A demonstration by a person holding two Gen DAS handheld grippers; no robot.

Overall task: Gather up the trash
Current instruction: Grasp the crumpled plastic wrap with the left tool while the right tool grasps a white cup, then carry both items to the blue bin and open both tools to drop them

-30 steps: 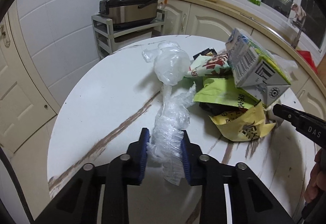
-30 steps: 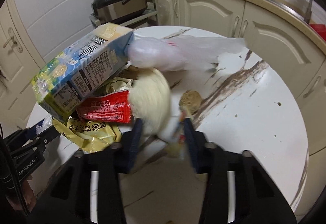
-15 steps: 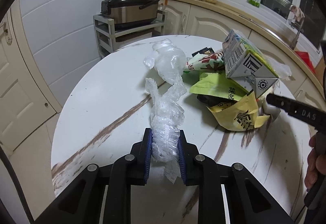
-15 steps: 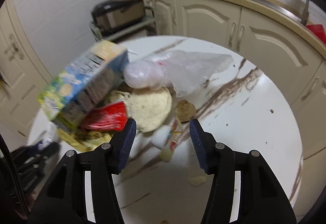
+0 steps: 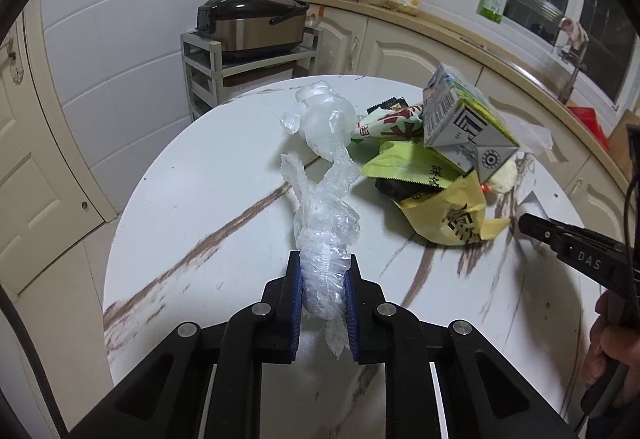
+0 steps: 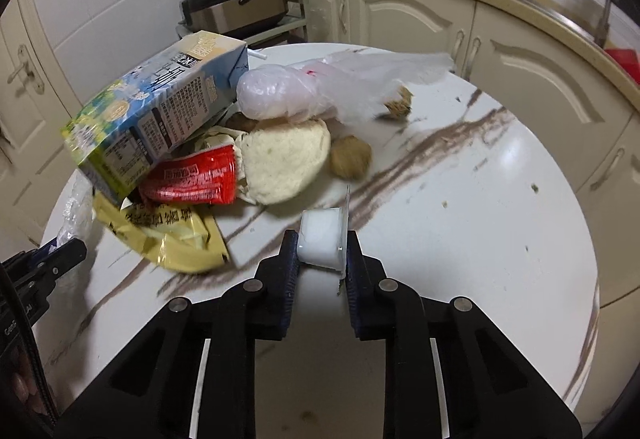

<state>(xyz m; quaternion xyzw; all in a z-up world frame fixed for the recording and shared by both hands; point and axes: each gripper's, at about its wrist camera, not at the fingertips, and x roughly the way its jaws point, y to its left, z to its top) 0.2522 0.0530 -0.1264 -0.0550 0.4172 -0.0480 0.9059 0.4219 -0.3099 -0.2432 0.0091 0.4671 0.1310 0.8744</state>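
My left gripper (image 5: 323,268) is closing, and its blue pads press a twisted strip of clear plastic wrap (image 5: 326,223) that trails back to a pile of trash on the round marble table (image 5: 192,199). My right gripper (image 6: 322,245) is closing too, its pads squeezing a small white plastic cup (image 6: 319,229) with a peeled lid. In the pile are a milk carton (image 6: 160,107), a red sachet (image 6: 188,179), a yellow snack bag (image 6: 168,235), a pale bun (image 6: 284,163) and a white plastic bag (image 6: 320,91). The right gripper's tip (image 5: 528,225) shows beside the yellow bag (image 5: 448,215).
A brown food lump (image 6: 350,157) and crumbs lie on the table's right half (image 6: 480,219). A rice cooker (image 5: 248,23) sits on a shelf rack behind the table. Cream cabinets and a counter curve along the back right. A door stands at the left.
The left jaws tightened on the plastic wrap and drew it back a little. The right jaws opened wide, then came together on the white cup.
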